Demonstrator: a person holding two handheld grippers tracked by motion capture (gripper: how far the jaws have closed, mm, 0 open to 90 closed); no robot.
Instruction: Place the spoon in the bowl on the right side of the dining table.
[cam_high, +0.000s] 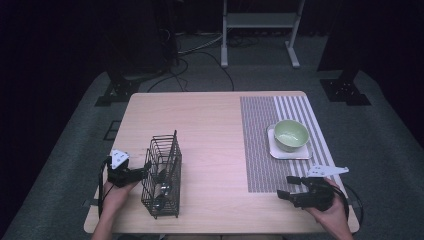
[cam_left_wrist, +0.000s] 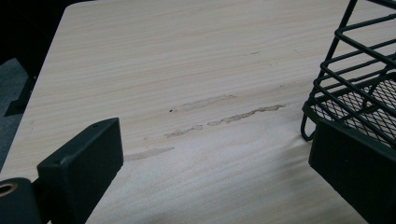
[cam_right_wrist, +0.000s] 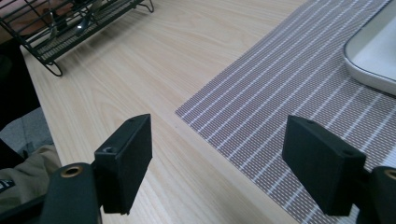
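A black wire basket stands at the table's front left, with cutlery standing inside it. My left gripper is open just left of the basket; in the left gripper view its jaws are wide apart with bare wood between them, and the basket's corner is beside the right-hand jaw. A pale green bowl rests on a white square plate on a striped placemat. My right gripper is open at the placemat's front edge, with nothing between its jaws.
The wooden table has bare room in its middle and back. Faint smears mark the wood near the left gripper. Beyond the table, on a grey carpet, stand a white metal frame and black stand bases.
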